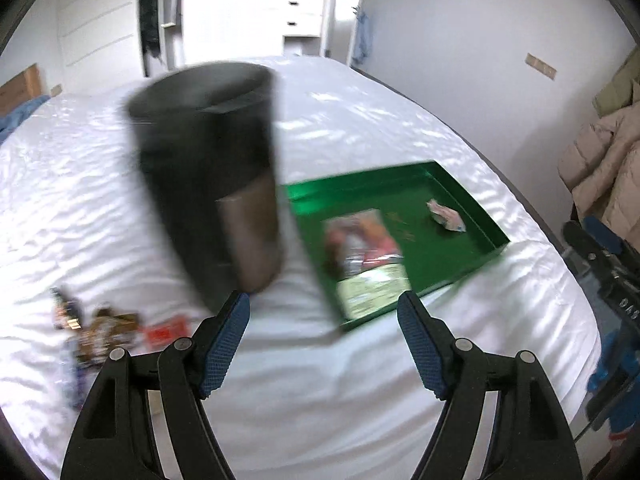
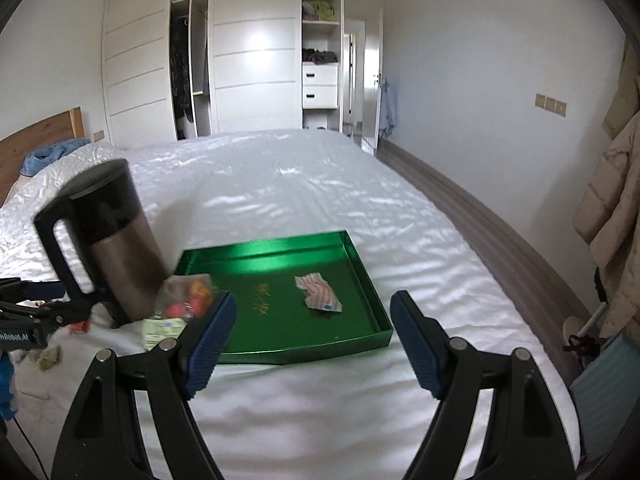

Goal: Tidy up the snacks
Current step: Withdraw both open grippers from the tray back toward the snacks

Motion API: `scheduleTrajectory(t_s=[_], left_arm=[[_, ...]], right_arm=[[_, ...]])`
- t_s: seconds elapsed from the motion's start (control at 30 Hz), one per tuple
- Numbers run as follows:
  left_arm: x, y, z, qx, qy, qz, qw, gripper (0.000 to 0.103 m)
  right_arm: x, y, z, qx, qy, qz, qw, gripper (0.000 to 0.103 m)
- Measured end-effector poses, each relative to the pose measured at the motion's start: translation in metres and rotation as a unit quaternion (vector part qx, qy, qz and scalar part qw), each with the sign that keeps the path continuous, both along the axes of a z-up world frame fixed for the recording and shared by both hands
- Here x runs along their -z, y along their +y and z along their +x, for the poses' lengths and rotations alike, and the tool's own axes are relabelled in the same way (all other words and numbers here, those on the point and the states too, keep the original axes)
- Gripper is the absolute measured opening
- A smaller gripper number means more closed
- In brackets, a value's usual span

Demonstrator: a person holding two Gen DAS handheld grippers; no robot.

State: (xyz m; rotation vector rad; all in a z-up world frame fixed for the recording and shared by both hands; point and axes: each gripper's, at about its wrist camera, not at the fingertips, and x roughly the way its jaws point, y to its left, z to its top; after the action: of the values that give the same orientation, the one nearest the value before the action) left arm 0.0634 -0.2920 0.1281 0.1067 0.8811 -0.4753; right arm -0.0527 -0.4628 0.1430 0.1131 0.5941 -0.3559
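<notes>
Both the left gripper [image 1: 324,312] and right gripper [image 2: 312,312] hover with fingers released and empty above the bed [image 2: 320,184], near the green tray [image 2: 360,264] holding snack packets [image 2: 320,294].

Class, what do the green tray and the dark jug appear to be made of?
Green tray: probably metal or foil-faced card, glossy; light glares off its floor. Dark jug: brushed metal lower body with a soft sheen, apparently black plastic top and handle.

White lettering on the left claw's body [image 2: 16,336], cut off at the picture's edge, reads "nRobot.AI". Gold characters on the green tray [image 2: 360,272] are too blurred to read.
</notes>
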Motion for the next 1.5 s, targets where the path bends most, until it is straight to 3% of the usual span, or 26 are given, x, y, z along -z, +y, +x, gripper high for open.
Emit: scheduleTrajectory(t_s=[0.23,0.43,0.7,0.97,1.5], left_arm=[[-0.021,0.119,-0.013,-0.068,-0.032,0.012,0.9971,0.071],[-0.031,0.223,-0.027,-0.139,-0.048,0.023,0.9889,0.071],[-0.017,0.320,-0.047,-0.210,-0.049,0.029,0.9761,0.071],[0.026,0.351,-0.050,-0.232,-0.015,0.031,0.9721,0.071],[0.100,0.332,-0.009,-0.207,0.050,0.054,0.9755,0.071]], right_arm=[[-0.041,0.062,-0.010,-0.032,-0.031,-0.010,0.999,0.103],[-0.063,0.123,-0.010,-0.078,-0.047,-0.019,0.996,0.103],[-0.058,0.202,0.000,-0.147,-0.041,-0.018,0.988,0.103],[-0.017,0.262,0.015,-0.203,-0.002,-0.005,0.979,0.103],[0.072,0.334,0.059,-0.275,0.086,0.030,0.957,0.103]])
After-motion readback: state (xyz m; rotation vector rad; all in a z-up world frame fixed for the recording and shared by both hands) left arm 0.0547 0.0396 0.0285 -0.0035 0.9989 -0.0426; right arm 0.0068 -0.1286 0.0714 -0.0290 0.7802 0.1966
